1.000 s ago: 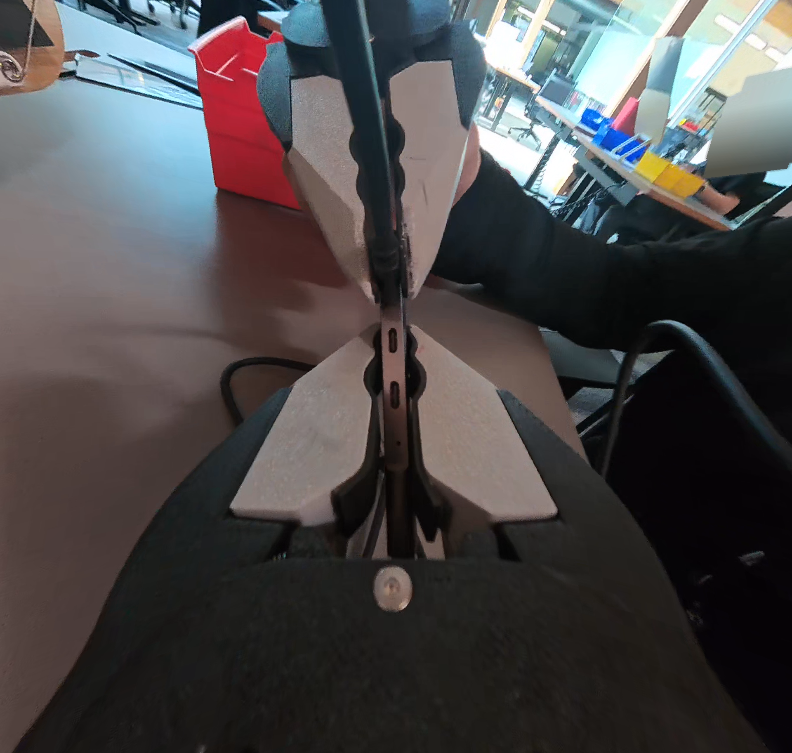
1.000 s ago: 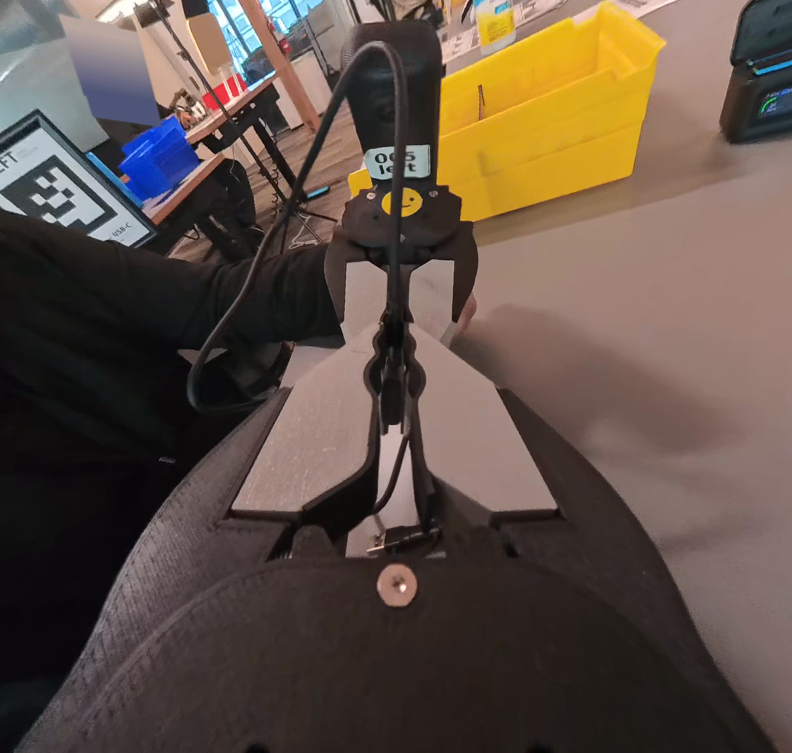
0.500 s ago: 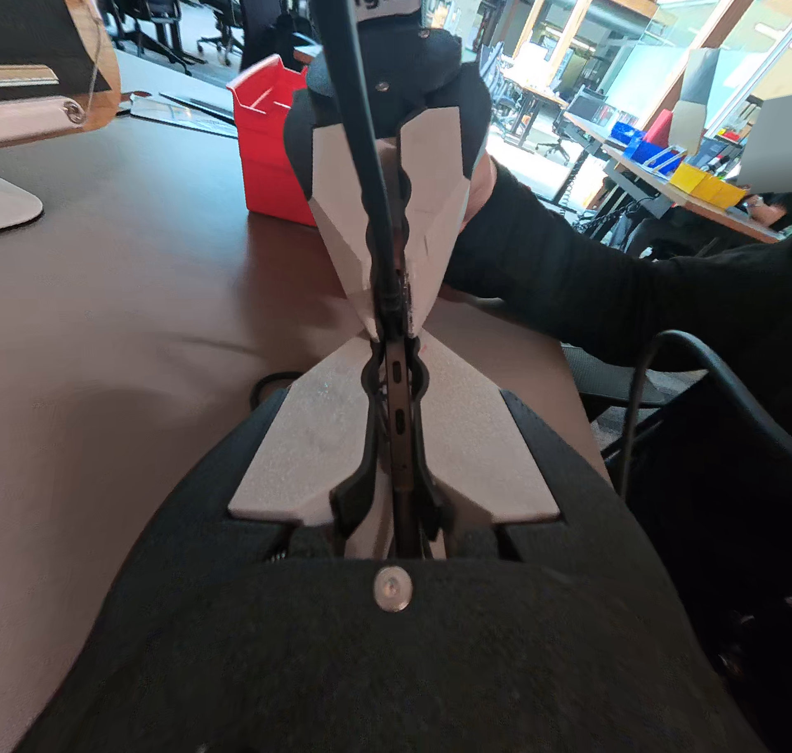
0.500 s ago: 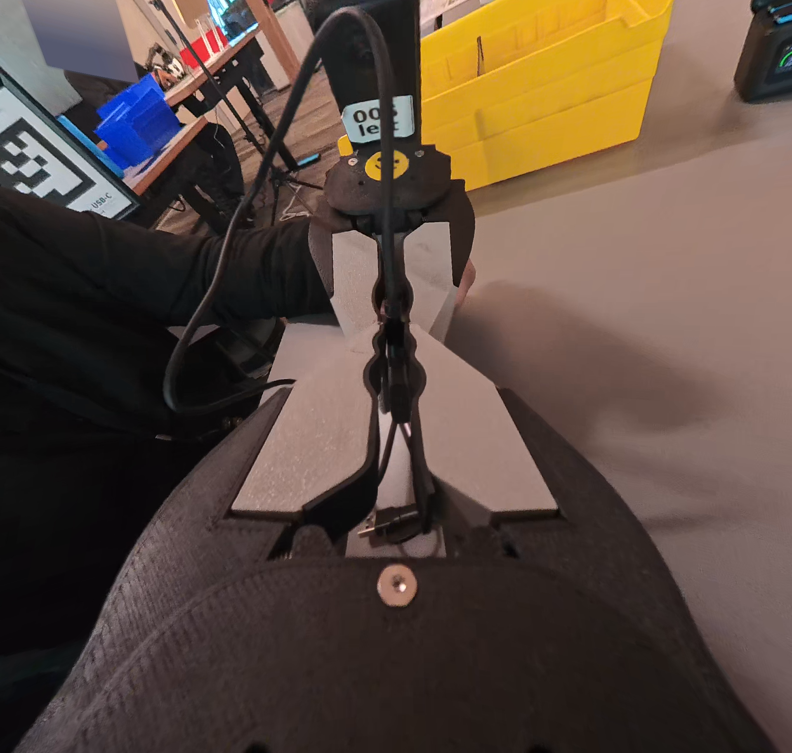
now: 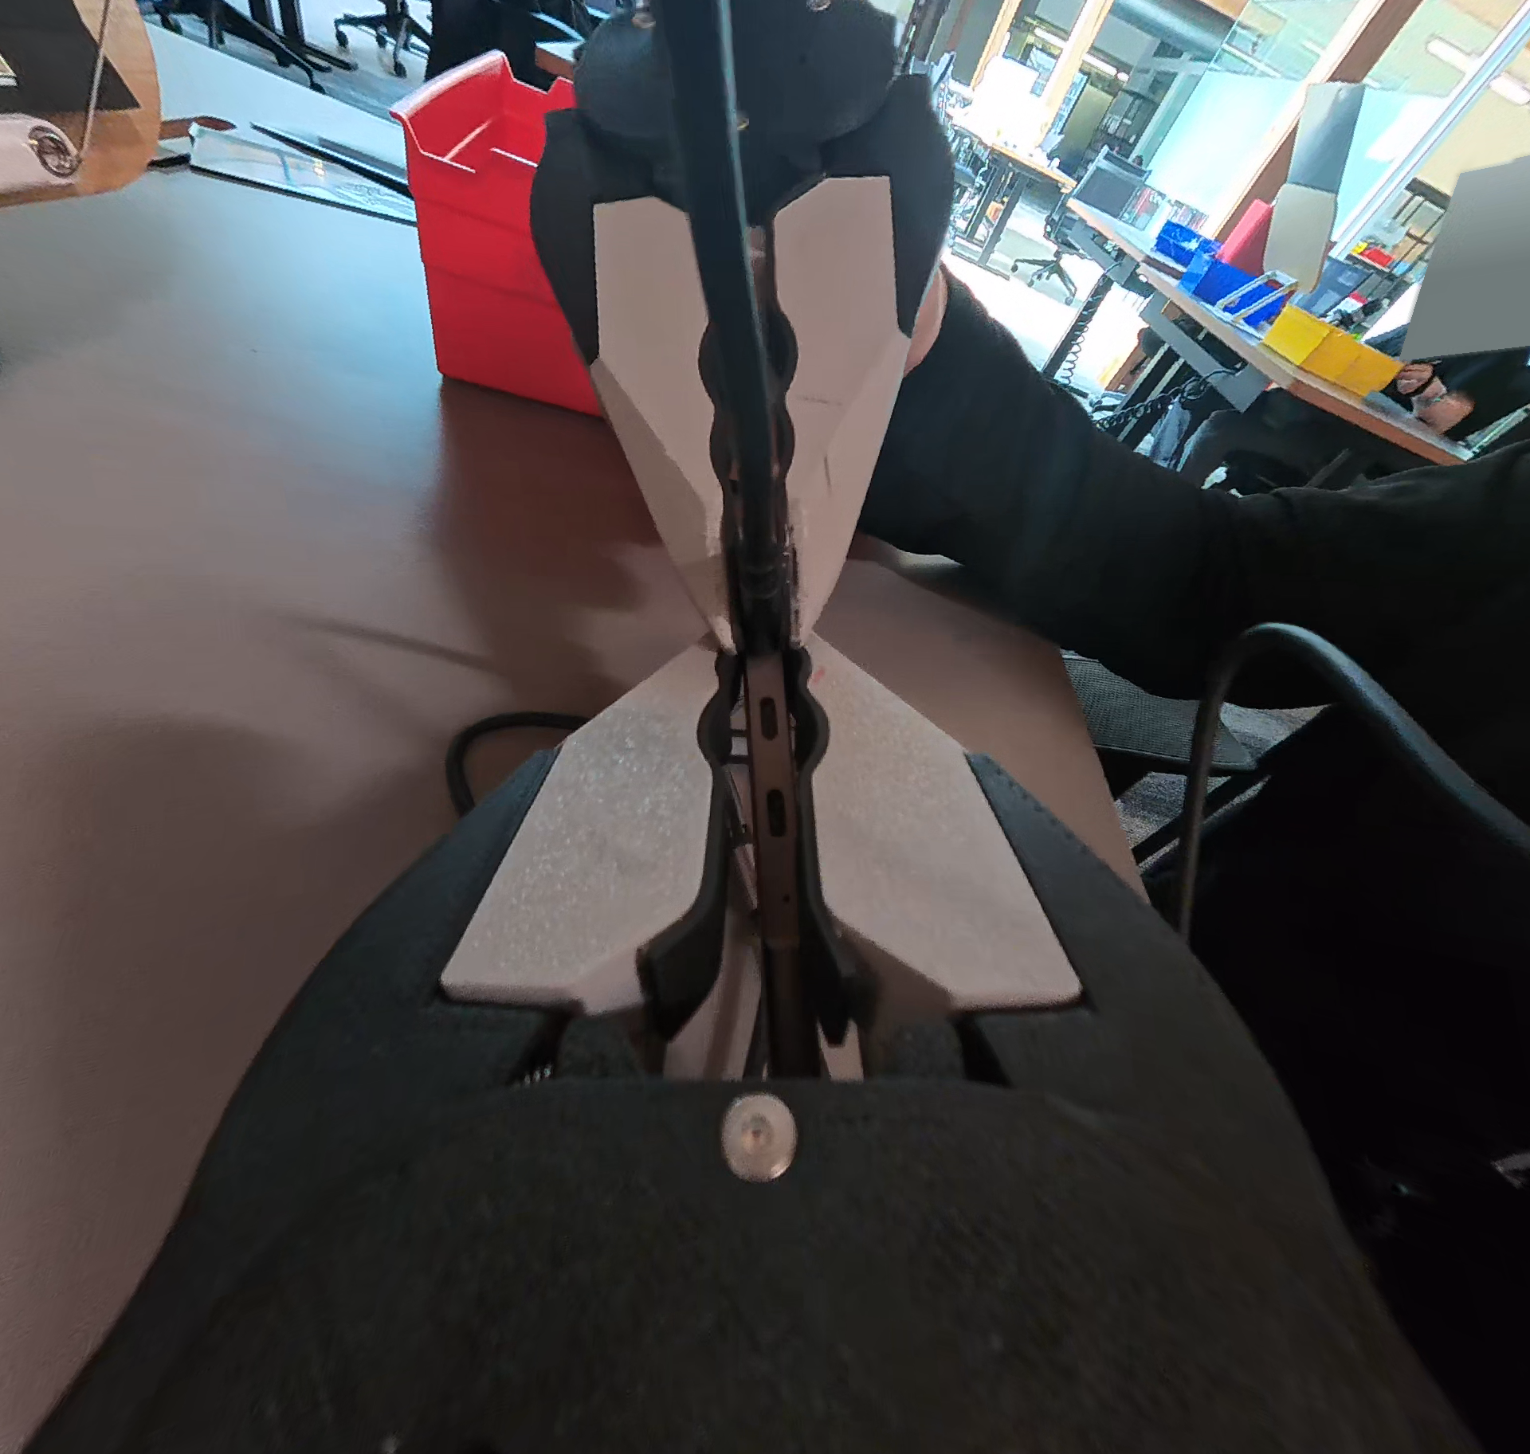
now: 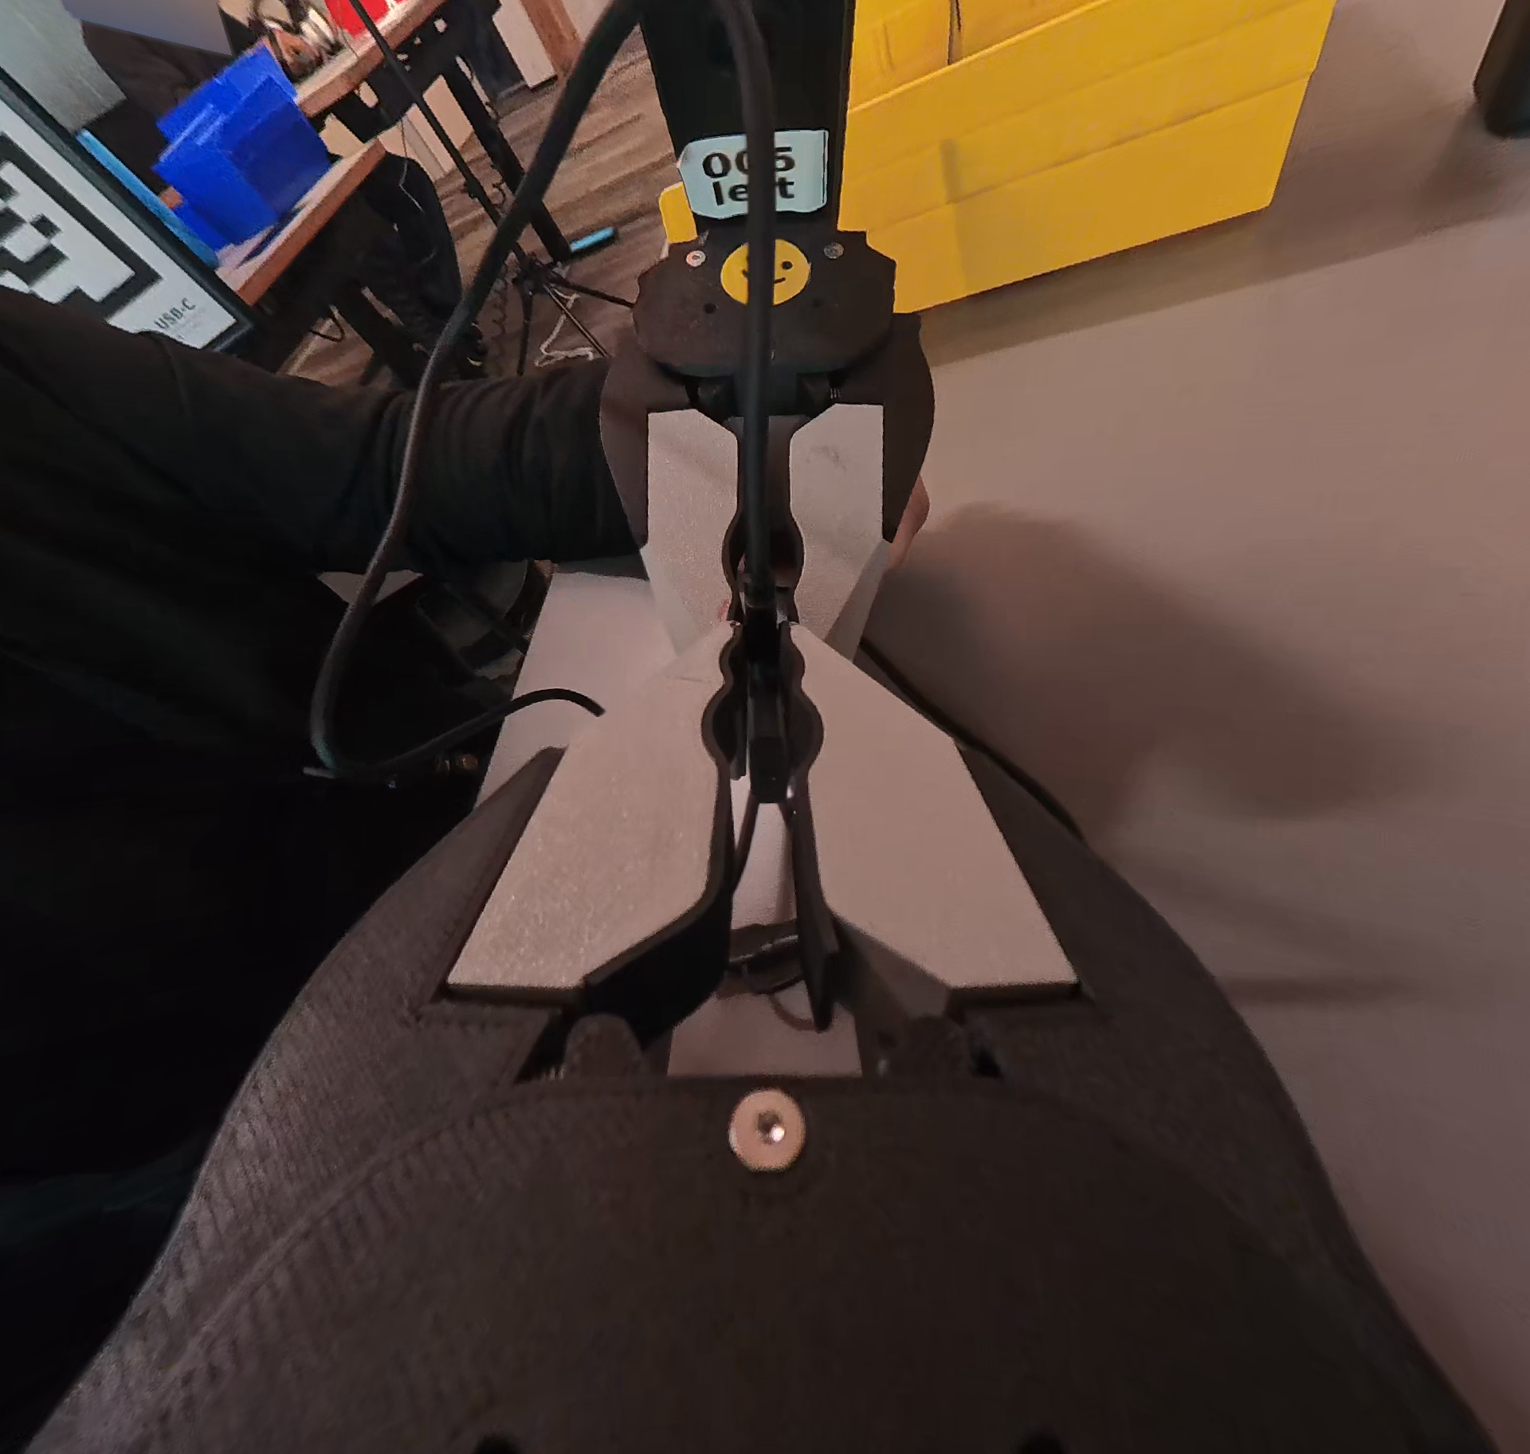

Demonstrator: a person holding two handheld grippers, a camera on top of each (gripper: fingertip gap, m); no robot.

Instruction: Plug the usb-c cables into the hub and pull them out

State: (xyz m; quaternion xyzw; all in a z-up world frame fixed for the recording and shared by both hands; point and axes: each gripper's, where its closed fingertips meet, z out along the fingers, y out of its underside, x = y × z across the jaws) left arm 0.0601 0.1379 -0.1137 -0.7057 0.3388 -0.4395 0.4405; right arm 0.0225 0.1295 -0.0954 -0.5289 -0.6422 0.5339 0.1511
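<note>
Above the tabletop's (image 5: 207,586) near edge, one hub (image 5: 774,818) is pinched edge-on between left gripper (image 5: 766,669) fingers, its long axis running forward, two ports visible; right gripper (image 6: 757,653) fingers pinch one cable plug (image 6: 766,735) at its tip.

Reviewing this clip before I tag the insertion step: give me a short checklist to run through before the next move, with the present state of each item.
1. Left gripper shut on the hub: ok, it is clamped edge-up between the fingers.
2. Right gripper shut on the usb-c cable near its plug: ok.
3. Plug in line with the hub's edge: ok in both views, fingertips meet tip to tip.
4. Plug seated in a port: cannot tell, fingertips hide the joint.
5. Two ports nearer the left wrist camera free: ok.
6. Cable slack: ok, it loops loosely over the left gripper.
</note>
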